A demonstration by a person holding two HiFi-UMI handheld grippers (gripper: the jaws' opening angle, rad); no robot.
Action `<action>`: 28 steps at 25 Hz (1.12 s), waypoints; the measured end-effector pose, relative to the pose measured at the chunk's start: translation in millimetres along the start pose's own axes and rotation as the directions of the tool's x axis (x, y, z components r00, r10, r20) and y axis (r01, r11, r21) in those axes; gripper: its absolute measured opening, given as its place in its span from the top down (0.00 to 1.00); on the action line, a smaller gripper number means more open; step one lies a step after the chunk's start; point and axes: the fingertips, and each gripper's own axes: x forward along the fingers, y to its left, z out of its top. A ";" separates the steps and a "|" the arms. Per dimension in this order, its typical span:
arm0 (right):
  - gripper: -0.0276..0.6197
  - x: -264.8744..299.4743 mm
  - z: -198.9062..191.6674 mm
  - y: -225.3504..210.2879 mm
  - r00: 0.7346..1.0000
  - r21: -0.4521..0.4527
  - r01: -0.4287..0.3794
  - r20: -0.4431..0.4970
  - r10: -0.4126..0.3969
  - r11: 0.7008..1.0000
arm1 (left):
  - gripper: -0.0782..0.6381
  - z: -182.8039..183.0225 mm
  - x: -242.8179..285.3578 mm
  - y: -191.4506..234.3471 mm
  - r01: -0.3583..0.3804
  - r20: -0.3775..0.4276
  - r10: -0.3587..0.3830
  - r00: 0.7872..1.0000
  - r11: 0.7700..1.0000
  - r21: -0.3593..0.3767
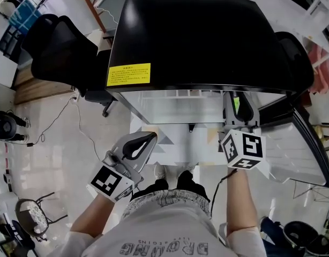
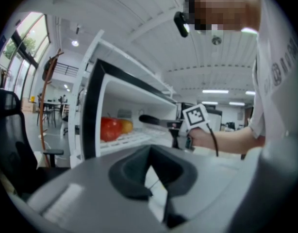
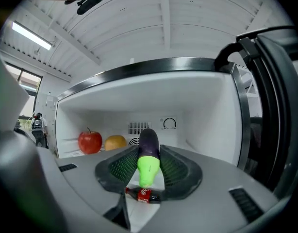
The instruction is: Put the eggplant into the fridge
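Eggplant (image 3: 149,152) past fridge (image 3: 214,110) front edge, apple (image 3: 90,141) left

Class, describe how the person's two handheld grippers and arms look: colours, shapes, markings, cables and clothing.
The left gripper and the right gripper both have grey bodies with dark jaw pads. Each carries a white cube printed with black square markers. A thin black cable trails from the right one. The person wears a white short-sleeved T-shirt with dark lettering.
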 end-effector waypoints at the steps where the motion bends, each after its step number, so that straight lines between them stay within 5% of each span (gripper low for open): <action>1: 0.75 2.3 0.1 -1.7 1.000 -0.002 0.005 0.000 -0.005 1.000 | 0.88 -0.3 0.9 0.0 -0.003 -0.002 0.003 1.000 1.000 -0.001; 28: 0.75 48.1 -17.0 -17.1 0.989 -0.145 0.089 -0.103 -0.104 0.985 | 0.88 -10.6 8.5 12.4 -0.034 -0.022 0.034 0.999 0.999 -0.034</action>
